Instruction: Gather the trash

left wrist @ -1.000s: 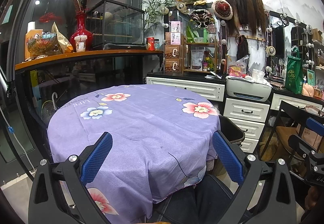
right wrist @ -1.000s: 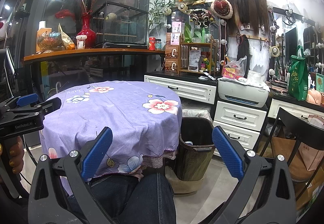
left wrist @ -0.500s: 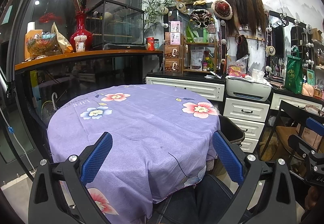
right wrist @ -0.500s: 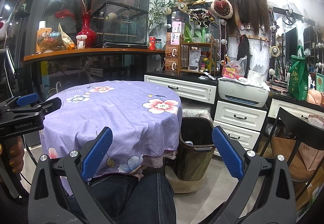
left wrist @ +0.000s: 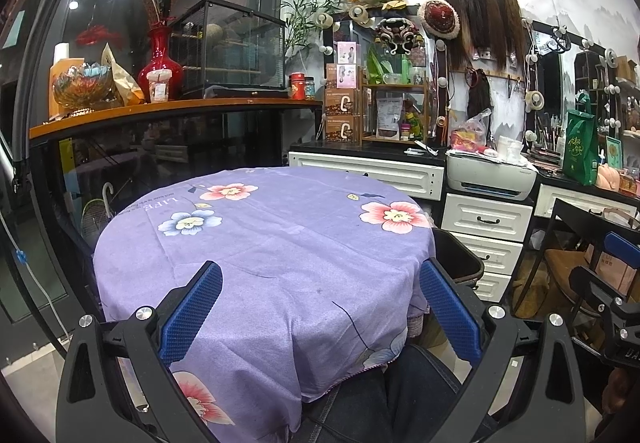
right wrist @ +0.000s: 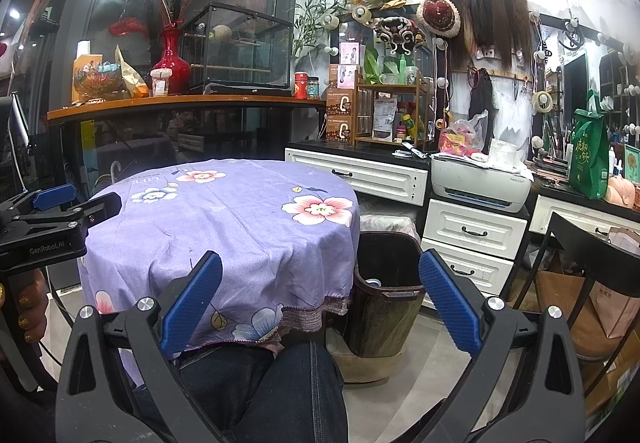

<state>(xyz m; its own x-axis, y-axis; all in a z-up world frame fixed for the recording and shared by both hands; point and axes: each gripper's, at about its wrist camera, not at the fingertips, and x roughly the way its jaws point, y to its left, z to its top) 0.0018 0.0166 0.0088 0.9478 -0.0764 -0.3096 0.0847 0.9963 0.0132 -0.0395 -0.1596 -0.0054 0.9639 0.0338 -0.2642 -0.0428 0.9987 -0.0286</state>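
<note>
Currently I am holding the left gripper point(left wrist: 320, 303) with its jaws spread wide apart, gripping nothing; its blue pads point(left wrist: 191, 317) are framing the near part of the round table point(left wrist: 132, 267). The purple floral tablecloth point(left wrist: 280, 243) is covering the whole tabletop and is hanging over the edge onto my denim-clad leg point(left wrist: 416, 391) below.

I am holding the right gripper point(right wrist: 320, 303) likewise, jaws fully apart and gripping nothing. It is pointing past the table's right edge toward the dark trash bin point(right wrist: 384, 307), which is standing on the floor just beside the table, under the cloth's overhang. A small pale item is lying inside the bin; I cannot tell what it is. I am seeing no loose trash on the cloth in either view.

In the right wrist view, the left gripper is showing at the left edge, and my left hand point(right wrist: 30, 307) is gripping its handle below.

Behind the bin, white drawers point(right wrist: 472, 239) are standing against the wall, and a white printer point(right wrist: 480, 183) is sitting on top of them. A black chair point(right wrist: 592, 255) is standing to the right. A red vase point(right wrist: 171, 59) is standing on the wooden shelf at the back left.
</note>
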